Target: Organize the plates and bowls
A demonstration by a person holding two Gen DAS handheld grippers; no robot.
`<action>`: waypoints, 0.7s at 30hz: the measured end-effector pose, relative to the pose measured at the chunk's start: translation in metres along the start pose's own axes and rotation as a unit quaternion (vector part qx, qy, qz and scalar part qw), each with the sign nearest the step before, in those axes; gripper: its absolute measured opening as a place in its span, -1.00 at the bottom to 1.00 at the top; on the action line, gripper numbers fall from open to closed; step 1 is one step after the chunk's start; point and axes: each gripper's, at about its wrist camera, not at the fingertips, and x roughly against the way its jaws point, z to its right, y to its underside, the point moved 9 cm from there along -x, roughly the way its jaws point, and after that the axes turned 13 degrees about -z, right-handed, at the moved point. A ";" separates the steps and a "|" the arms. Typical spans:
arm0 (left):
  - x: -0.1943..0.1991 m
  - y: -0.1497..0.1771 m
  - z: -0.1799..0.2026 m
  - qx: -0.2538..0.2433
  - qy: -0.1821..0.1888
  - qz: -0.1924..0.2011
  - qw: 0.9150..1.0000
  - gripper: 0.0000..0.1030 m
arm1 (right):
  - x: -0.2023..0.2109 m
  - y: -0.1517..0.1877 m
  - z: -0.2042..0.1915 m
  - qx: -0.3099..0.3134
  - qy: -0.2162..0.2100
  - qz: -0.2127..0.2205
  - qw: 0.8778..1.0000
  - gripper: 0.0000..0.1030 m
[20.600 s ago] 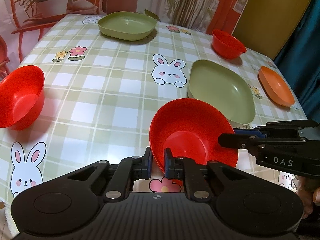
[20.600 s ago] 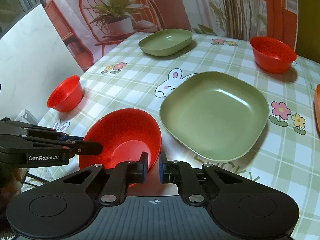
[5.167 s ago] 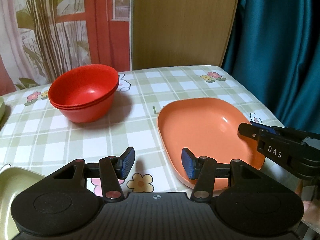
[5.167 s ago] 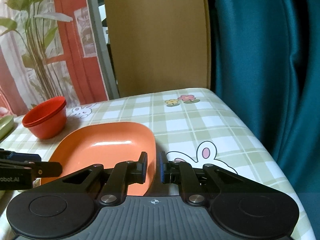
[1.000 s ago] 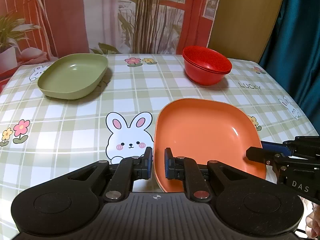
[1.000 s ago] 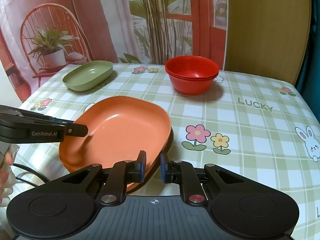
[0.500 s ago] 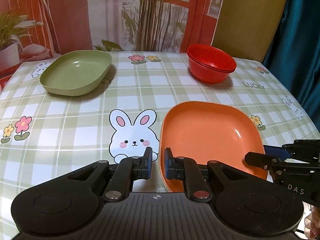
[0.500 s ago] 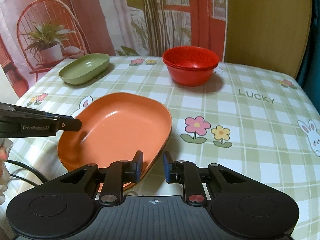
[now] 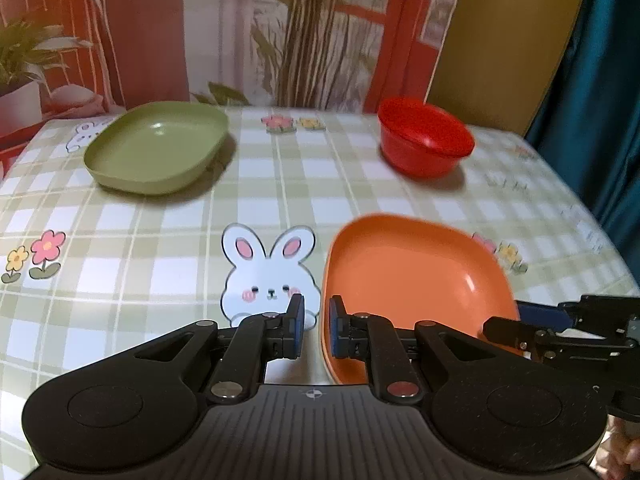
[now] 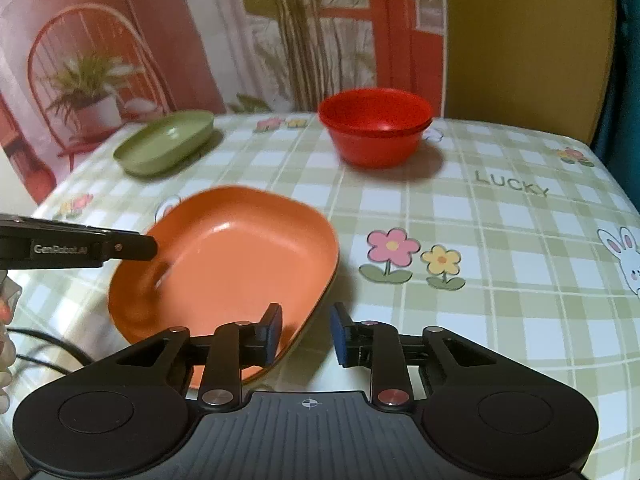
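Observation:
An orange plate (image 9: 416,276) lies on the checked tablecloth on top of a green plate whose edge shows under it (image 10: 316,316). My left gripper (image 9: 316,326) has its jaws slightly apart around the plate's near left rim. My right gripper (image 10: 306,332) is open, its jaws spread on either side of the orange plate's (image 10: 224,256) near right rim. A stack of red bowls (image 9: 426,142) stands at the far right, also in the right wrist view (image 10: 374,126). Another green plate (image 9: 158,146) sits at the far left, also in the right wrist view (image 10: 166,140).
The table (image 10: 500,240) ends at a wooden panel and a teal curtain (image 9: 600,100) on the right. A printed backdrop hangs behind the far edge. A black cable (image 10: 48,348) lies near the left edge.
My right gripper has opened and let go of the orange plate's rim. My left gripper's jaws have parted a little. The plate now rests lower on the table.

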 end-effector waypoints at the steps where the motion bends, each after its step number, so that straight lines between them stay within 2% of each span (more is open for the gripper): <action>1: 0.004 -0.002 -0.002 0.002 0.003 0.005 1.000 -0.73 | 0.003 -0.002 0.002 -0.003 0.001 0.006 1.000 -0.46; 5: 0.026 -0.016 -0.014 0.007 0.006 0.028 1.000 -0.73 | 0.015 -0.013 0.006 -0.011 0.000 0.026 1.000 -0.46; 10: 0.056 -0.038 -0.042 0.019 -0.008 0.060 0.998 -0.73 | 0.028 -0.040 0.000 -0.005 -0.007 0.052 0.999 -0.46; 16: 0.090 -0.062 -0.090 0.033 -0.050 0.093 0.994 -0.73 | 0.036 -0.078 -0.021 0.009 -0.024 0.077 0.997 -0.46; 21: 0.113 -0.077 -0.137 0.049 -0.087 0.113 0.989 -0.71 | 0.028 -0.108 -0.052 0.031 -0.041 0.080 0.995 -0.46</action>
